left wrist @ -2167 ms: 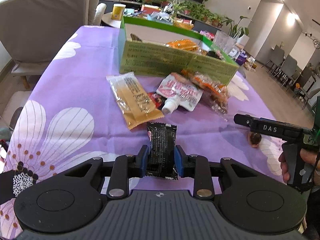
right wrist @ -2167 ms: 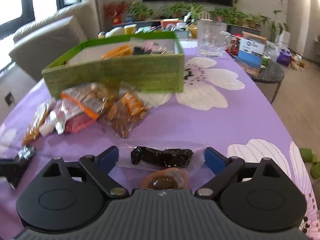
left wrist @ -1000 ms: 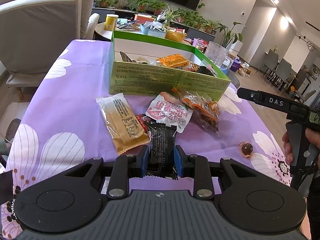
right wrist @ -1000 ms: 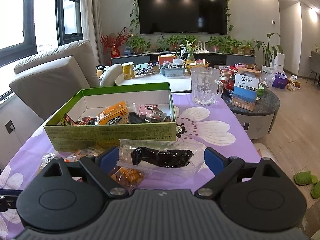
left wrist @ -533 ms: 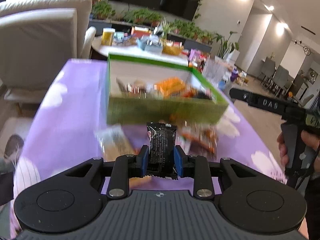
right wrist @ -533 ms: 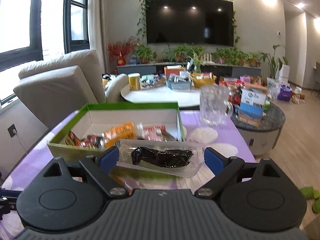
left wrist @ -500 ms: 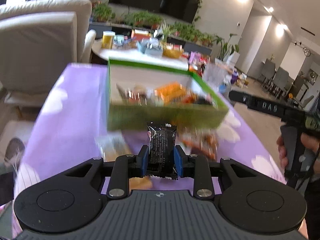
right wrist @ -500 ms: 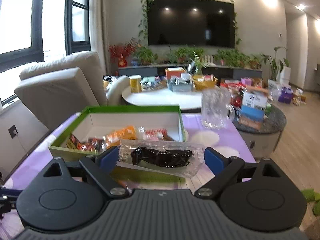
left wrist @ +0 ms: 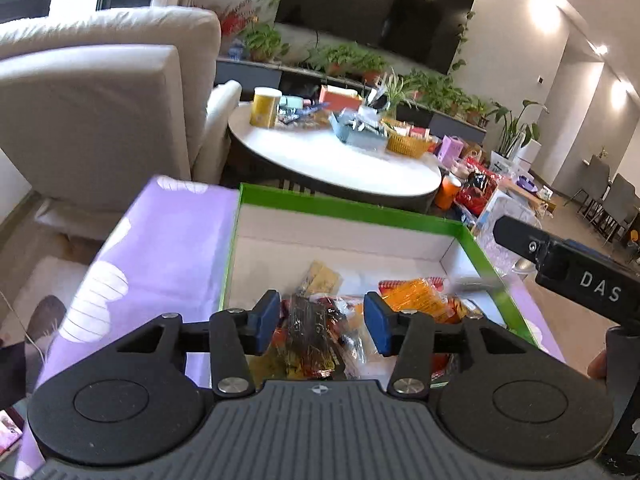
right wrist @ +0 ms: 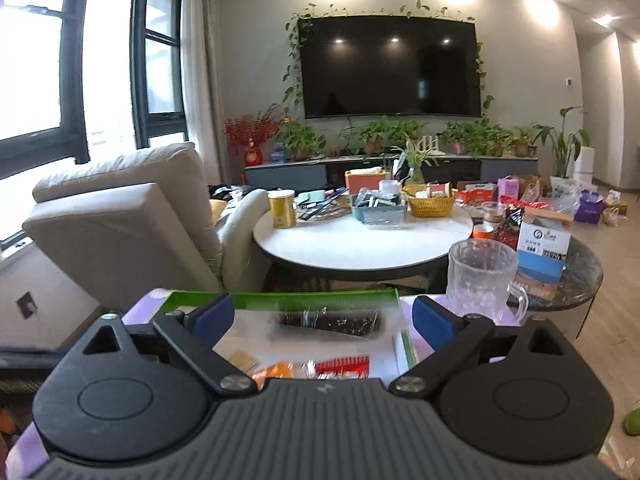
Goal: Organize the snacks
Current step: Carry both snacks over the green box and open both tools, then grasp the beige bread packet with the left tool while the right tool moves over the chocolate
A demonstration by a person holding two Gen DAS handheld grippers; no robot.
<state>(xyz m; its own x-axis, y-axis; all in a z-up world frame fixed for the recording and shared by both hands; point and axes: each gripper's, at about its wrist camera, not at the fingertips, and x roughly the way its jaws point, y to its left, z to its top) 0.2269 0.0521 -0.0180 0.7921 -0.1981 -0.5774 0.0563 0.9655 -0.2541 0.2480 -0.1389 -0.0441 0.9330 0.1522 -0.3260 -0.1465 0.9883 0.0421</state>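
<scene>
Hovering over the near end of the green cardboard box with a white interior (left wrist: 404,216), the left gripper (left wrist: 324,322) has its blue-padded jaws spread apart with nothing between them. Below that gap, the black foil snack packet (left wrist: 310,330) lies inside the box on a heap of other snacks, touching neither pad. To its right in the box sits an orange snack bag (left wrist: 416,296), and farther in, toward the far wall, a tan wrapped bar (left wrist: 322,278).

The right gripper (right wrist: 318,322) is over the same box, seen from the right wrist with the green far rim just beyond its fingers. Its jaws are wide apart. A clear plastic packet holding a dark snack (right wrist: 328,324) appears blurred between them, and whether its ends touch the pads cannot be told. From the left wrist view only a blurred silver streak shows at the box's right wall.

The box rests on a purple tablecloth with white flowers (left wrist: 160,248). A clear glass pitcher (right wrist: 482,280) stands to the right of the box.
</scene>
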